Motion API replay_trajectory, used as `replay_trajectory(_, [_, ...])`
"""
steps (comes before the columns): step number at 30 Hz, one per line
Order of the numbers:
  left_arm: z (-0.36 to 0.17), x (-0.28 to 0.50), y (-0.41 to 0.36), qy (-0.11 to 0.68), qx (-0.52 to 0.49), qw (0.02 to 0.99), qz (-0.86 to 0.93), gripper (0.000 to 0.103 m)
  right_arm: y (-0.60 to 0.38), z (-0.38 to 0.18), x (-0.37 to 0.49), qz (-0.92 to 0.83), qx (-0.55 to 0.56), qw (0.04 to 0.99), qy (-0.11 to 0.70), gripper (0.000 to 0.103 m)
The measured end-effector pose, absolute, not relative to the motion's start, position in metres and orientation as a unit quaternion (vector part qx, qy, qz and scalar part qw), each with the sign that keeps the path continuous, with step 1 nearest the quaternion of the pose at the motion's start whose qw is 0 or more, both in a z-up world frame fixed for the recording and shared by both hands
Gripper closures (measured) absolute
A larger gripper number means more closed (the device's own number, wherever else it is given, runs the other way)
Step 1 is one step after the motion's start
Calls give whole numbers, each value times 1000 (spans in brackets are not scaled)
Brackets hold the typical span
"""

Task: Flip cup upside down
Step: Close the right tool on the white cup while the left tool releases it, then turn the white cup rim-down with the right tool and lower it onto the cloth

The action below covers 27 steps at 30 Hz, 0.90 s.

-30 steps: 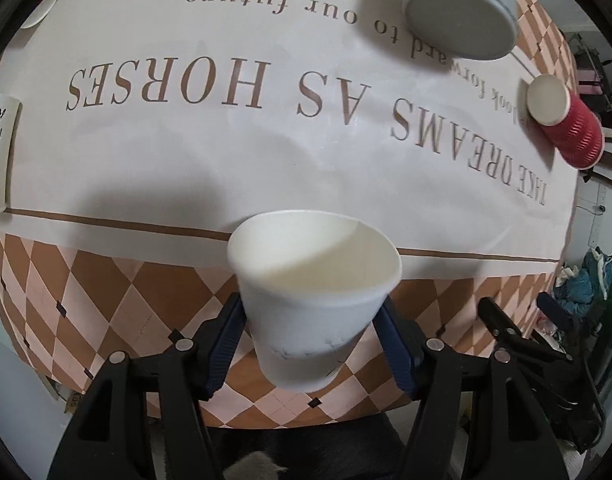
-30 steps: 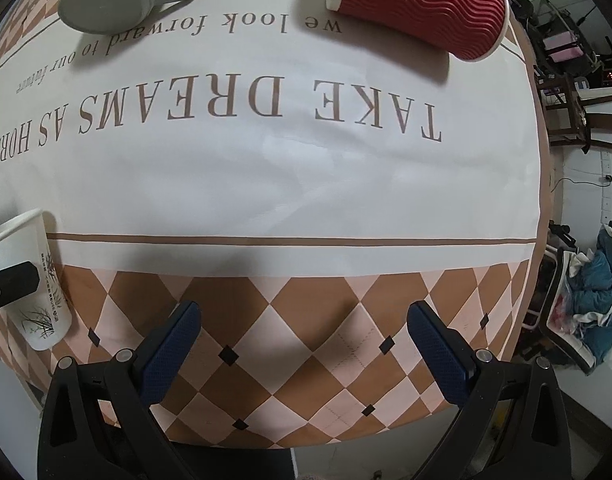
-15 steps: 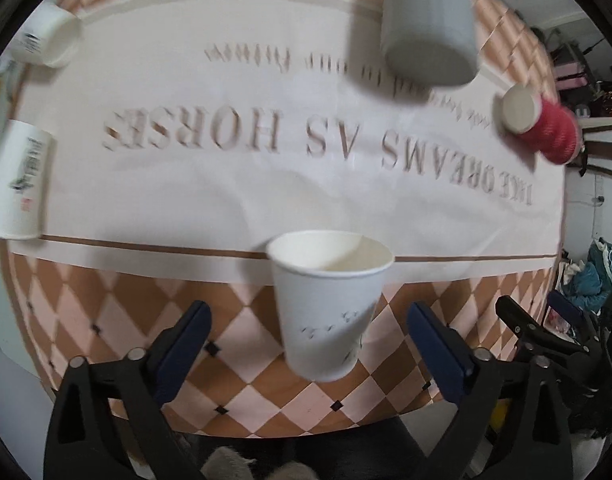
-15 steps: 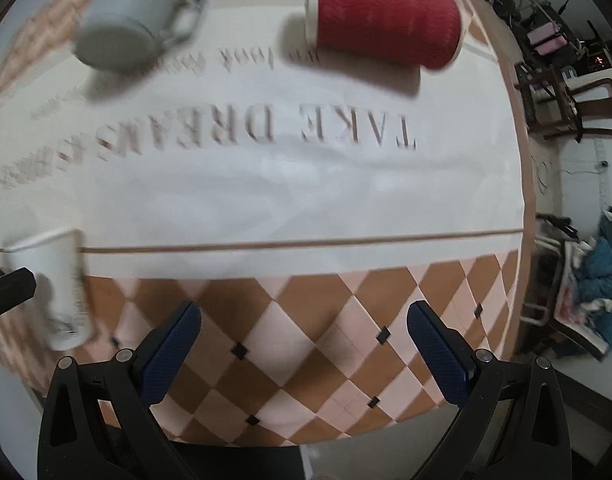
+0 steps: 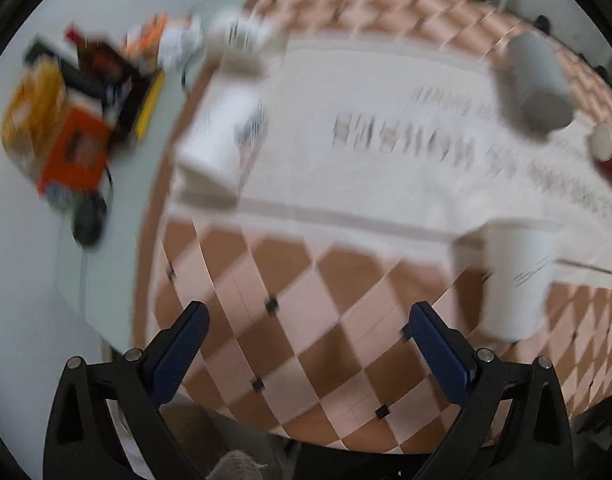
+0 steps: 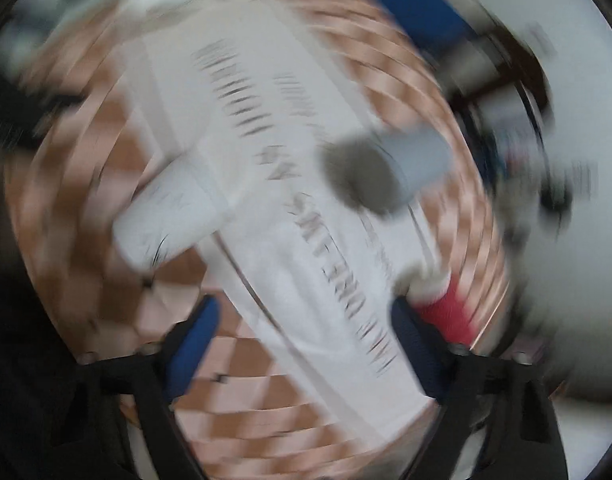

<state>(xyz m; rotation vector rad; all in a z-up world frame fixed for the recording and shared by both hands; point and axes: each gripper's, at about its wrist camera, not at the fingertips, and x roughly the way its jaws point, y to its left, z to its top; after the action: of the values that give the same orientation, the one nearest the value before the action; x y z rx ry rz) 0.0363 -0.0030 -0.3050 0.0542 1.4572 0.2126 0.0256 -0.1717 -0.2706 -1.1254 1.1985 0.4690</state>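
Blue pads tip both pairs of black fingers, and both pairs stand wide apart with nothing between them: the left gripper (image 5: 306, 338) hangs over the checkered edge of the tablecloth (image 5: 306, 320), and the right gripper (image 6: 304, 334) looks across the same cloth through heavy swirl blur. The white paper cup (image 5: 511, 276) stands on the cloth at about three o'clock in the left wrist view, just off the right-hand blue pad (image 5: 439, 354), mouth up as far as the smear allows, its inside not visible. In the right wrist view the same cup (image 6: 172, 216) shows at nine o'clock, well apart from that gripper's pads. A grey mug (image 5: 539, 88) lies on its side at about one o'clock in the left view, bottom toward the camera; the right view has it (image 6: 385, 174) near centre, too blurred to read inside. The red ribbed cup (image 5: 609, 150) lies at the right edge in the left view; in the right view it (image 6: 445, 308) sits beside the right-hand pad at four o'clock. Only the left view shows two more white printed cups (image 5: 226, 136) at eleven o'clock and a blurred clutter of orange and yellow items (image 5: 70, 120) off the table at nine o'clock.
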Motion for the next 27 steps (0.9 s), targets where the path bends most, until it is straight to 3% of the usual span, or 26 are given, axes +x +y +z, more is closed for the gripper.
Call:
replay_trajectory(5, [-346,21,8,684,13,720,117,1,-138,-324,-41,312,-776,462,295,26])
replay_trajectory(9, [-359,14,18,689,-19,714,127,1,-142,-358,-63,354,-864,322,155,26])
replay_trajectory(13, [-366,10,27,690,-38,710,136,1,-149,-383,-68,373,-898,223,70,27])
replay_trajectory(14, [-366,9,32,689,-40,710,140,1,-150,-389,-66,375,-902,205,60,36])
replay_trajectory(15, [-365,8,35,688,-41,710,143,1,-151,-394,-63,374,-905,193,57,38])
replay_trajectory(19, [-366,8,54,686,-52,709,155,1,-149,-394,-56,377,-904,191,63,40])
replay_trajectory(27, [-353,16,66,674,-30,721,159,1,-117,-372,-18,359,-842,319,247,41])
